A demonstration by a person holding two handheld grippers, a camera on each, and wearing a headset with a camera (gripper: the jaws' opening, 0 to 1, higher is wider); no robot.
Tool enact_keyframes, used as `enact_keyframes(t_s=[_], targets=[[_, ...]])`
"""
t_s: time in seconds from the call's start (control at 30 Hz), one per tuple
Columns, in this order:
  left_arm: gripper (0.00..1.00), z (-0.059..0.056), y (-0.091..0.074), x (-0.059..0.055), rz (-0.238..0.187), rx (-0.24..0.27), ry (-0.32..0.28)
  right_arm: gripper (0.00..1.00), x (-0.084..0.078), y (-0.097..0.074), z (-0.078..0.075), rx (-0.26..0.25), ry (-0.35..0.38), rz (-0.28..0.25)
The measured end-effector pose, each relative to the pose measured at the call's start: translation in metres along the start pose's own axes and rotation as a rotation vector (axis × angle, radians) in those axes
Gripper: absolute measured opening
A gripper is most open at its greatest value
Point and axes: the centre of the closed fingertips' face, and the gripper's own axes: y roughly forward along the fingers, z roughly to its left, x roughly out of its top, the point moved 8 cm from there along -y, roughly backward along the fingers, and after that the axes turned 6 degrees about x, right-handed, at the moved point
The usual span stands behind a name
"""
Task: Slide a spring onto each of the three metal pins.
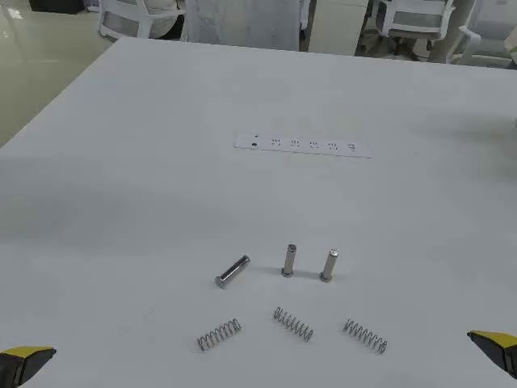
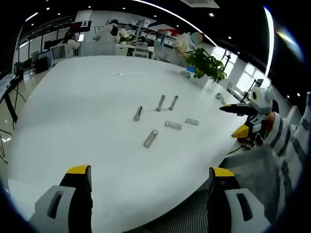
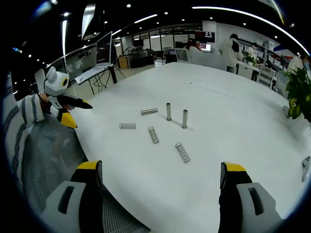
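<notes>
3 springs [image 1: 292, 323] are laid in a row on the white table [image 1: 161, 162], just in front of 3 metal pins [image 1: 289, 260] (2 upright, 1 on its side). The left gripper [image 2: 150, 172] and right gripper [image 3: 163, 167] are held wide and empty at the near edge.

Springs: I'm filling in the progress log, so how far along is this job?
Done: nothing; all three springs lie loose on the table, none threaded yet. In hand: nothing; the left claw and right claw are open and empty. Left: all three pins, two upright and one lying on its side.
</notes>
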Motion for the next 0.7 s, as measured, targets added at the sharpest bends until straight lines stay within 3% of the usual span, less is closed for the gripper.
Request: enact_keyframes(t_s=[0.27,0.47,0.7], targets=[[0.98,-0.006,-0.001,0.007,-0.081,-0.024,0.013,1.00,0.001,0.000,-0.002,0.004,-0.008,0.007],[0.98,-0.005,0.002,0.009,-0.047,-0.017,0.064,1.00,0.007,0.001,-0.001,0.001,-0.041,0.003],[0.98,-0.004,0.004,0.008,-0.040,-0.023,0.067,1.00,0.009,0.003,0.000,0.006,-0.040,0.013]])
